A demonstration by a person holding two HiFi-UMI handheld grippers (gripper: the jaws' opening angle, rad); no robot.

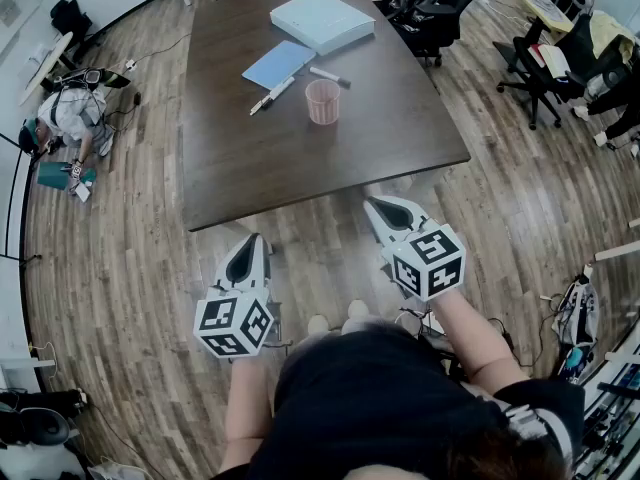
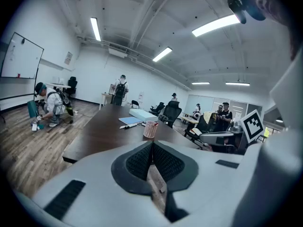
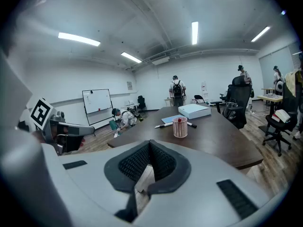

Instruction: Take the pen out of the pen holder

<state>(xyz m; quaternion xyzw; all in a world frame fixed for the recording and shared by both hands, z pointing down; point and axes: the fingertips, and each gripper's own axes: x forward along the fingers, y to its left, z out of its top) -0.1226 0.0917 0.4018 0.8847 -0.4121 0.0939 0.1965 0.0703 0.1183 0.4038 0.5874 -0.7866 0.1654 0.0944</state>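
Short of the table's near edge, the left gripper [image 1: 252, 240] and right gripper [image 1: 375, 206] are both held over the wood floor. Each has its ribbed pads pressed together on nothing, and each carries a cube printed with black-and-white square markers.

Well ahead, near the middle of the dark table [image 1: 300, 168], stands the pink mesh pen holder [image 1: 322, 101], upright. The right gripper view shows a red pen tip [image 3: 180, 119] at its rim, pointing up; the head view does not show it.

Just beyond the holder lie a white marker [image 1: 272, 95] and a black-capped marker [image 1: 330, 77], both flat, beside a blue notebook [image 1: 279, 64] and a white box [image 1: 322, 22]. A person [image 1: 65, 118] crouches on the floor to the left.
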